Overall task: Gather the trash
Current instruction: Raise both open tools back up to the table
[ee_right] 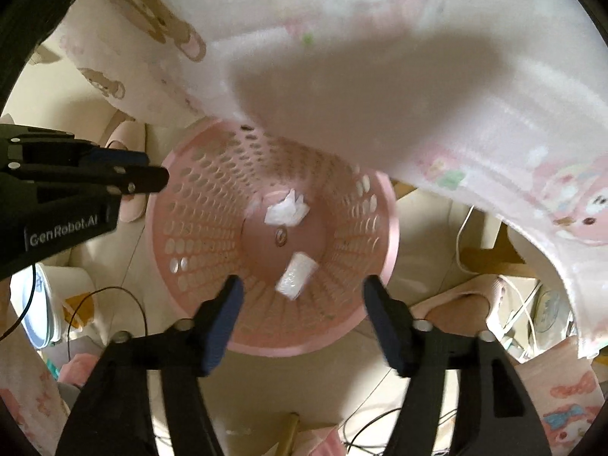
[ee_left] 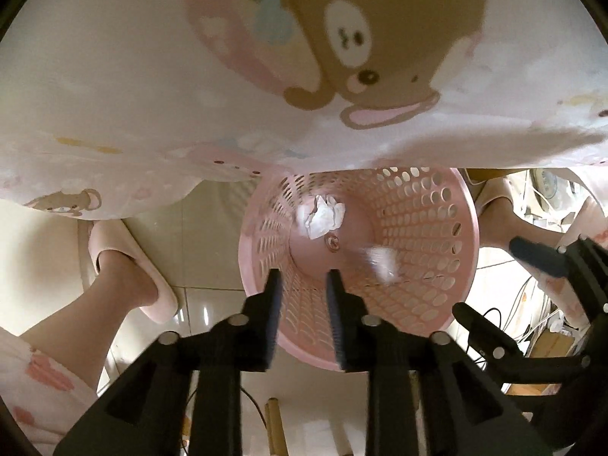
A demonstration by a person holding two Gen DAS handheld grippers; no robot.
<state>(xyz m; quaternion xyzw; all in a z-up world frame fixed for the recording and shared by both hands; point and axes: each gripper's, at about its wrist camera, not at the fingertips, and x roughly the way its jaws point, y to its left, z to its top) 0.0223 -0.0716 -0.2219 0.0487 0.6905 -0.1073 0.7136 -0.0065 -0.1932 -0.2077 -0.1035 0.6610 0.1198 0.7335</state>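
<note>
Lying in basket [ee_right: 382, 205], tissue [ee_right: 294, 275] below right claw [ee_right: 300, 323].

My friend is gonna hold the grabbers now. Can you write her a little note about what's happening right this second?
Left tool: fingers a little apart, holding nothing, above the pink basket.
Right tool: wide open, holding nothing, also over the basket.
Trash: one crumpled tissue lies on the basket bottom; a second white wad is inside too, blurry, maybe still dropping.
Done: two pieces are in.
Left: these views show no other trash, so look around the floor for more.
</note>
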